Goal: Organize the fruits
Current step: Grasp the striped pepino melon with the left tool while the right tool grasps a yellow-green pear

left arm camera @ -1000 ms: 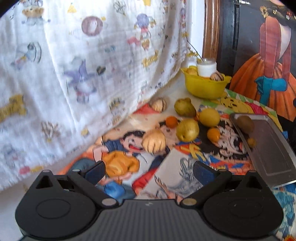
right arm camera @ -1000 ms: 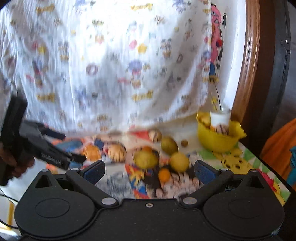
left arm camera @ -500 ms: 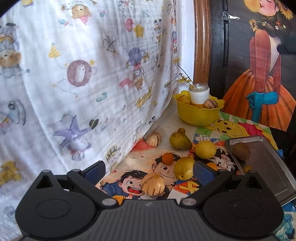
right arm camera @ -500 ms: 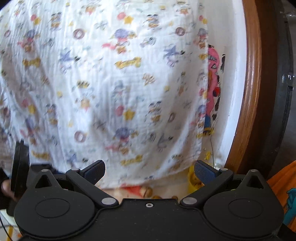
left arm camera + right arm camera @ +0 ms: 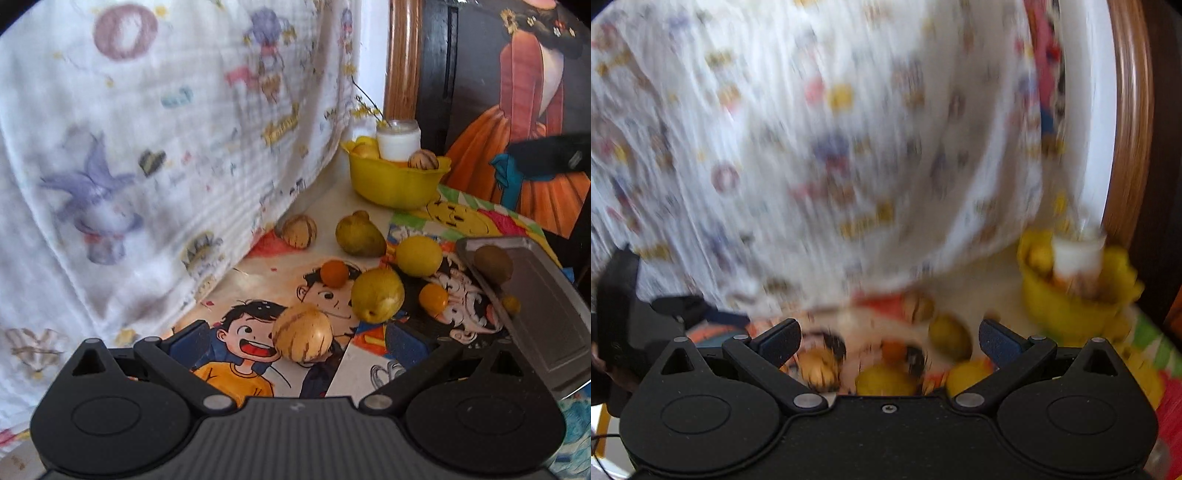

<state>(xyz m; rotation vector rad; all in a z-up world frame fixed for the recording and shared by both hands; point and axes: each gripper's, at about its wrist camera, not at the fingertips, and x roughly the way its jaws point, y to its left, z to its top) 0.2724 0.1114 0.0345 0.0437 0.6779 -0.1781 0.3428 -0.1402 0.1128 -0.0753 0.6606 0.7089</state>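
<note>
**Striped melon sits between open fingers**

The left gripper is spread wide and empty, the striped melon lying on the cartoon-print table cover just ahead of its fingertips. It looks firm, smooth and round, likely to roll, so a grip across its widest middle seems safest. Beyond it lie a yellow pear, small oranges and a lemon; the metal tray occupies the right edge, the yellow bowl the far corner. The right gripper is also wide, holding nothing.
</note>
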